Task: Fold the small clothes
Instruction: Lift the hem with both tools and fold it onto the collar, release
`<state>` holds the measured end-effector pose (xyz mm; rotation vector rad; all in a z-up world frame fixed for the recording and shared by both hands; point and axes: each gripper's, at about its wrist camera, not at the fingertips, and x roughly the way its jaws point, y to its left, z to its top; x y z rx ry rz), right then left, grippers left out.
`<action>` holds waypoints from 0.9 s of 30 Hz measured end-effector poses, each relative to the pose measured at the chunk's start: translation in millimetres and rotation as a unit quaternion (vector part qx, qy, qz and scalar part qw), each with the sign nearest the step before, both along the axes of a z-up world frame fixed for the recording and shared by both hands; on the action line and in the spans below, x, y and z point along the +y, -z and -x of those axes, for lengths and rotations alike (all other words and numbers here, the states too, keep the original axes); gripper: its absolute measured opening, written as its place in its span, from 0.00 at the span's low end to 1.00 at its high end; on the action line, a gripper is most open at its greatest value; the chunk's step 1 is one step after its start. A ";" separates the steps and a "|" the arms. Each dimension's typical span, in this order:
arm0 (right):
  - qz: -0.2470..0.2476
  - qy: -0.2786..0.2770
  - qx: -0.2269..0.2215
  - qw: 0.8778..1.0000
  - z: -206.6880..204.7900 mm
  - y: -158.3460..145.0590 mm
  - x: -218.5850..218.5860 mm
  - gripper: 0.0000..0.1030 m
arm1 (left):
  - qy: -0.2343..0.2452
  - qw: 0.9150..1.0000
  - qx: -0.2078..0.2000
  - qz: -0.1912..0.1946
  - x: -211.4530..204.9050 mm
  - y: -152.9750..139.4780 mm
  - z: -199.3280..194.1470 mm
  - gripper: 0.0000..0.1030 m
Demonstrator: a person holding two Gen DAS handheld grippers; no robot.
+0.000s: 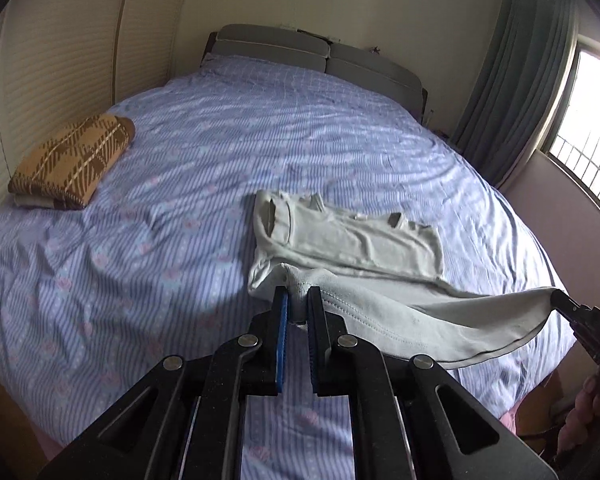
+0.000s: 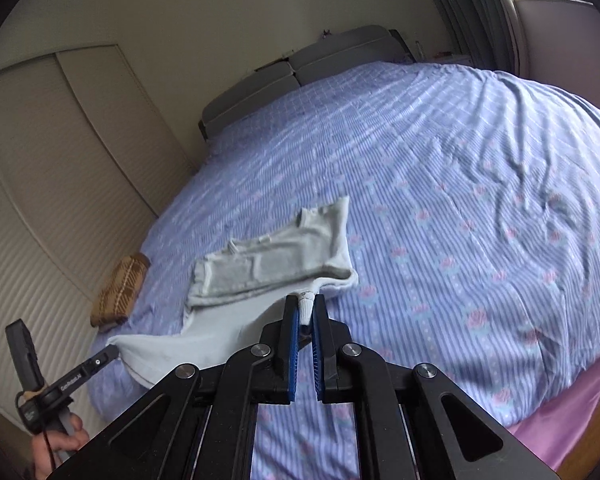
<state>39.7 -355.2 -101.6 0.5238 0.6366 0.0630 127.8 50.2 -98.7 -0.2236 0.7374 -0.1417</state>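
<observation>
A pale grey-green small shirt (image 1: 352, 236) lies on the blue striped bed, its near hem lifted off the sheet. My left gripper (image 1: 298, 296) is shut on the hem's left corner, fabric bunched between the blue pads. My right gripper (image 2: 305, 304) is shut on the hem's other corner. The hem hangs stretched between the two grippers, above the rest of the shirt (image 2: 276, 264). In the left wrist view the right gripper (image 1: 560, 300) shows at the right edge, pinching cloth. In the right wrist view the left gripper (image 2: 110, 350) shows at lower left, held by a hand (image 2: 56, 448).
A folded brown and tan plaid garment (image 1: 72, 160) lies at the bed's left side near the ribbed wardrobe doors (image 1: 40, 72). Grey headboard cushions (image 1: 312, 52) stand at the far end. A curtain (image 1: 516, 80) and window (image 1: 588, 128) are on the right. The bedsheet (image 2: 460, 200) stretches wide to the right.
</observation>
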 end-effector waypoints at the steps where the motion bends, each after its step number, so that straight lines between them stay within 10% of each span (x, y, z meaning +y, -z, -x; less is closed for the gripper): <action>1: 0.002 0.003 -0.005 1.000 -8.0 -3.6 -0.7 0.07 | -0.002 1.000 -0.003 0.002 0.8 -3.7 -8.5 0.10; 11: -0.019 0.050 -0.002 0.999 -108.1 3.1 -22.1 0.07 | -0.013 1.000 -0.006 0.004 -5.5 -5.5 -127.9 0.10; 27: -0.041 0.071 0.095 0.992 -246.3 97.1 -25.2 0.07 | -0.026 0.996 0.080 -0.013 -4.0 92.3 -245.2 0.11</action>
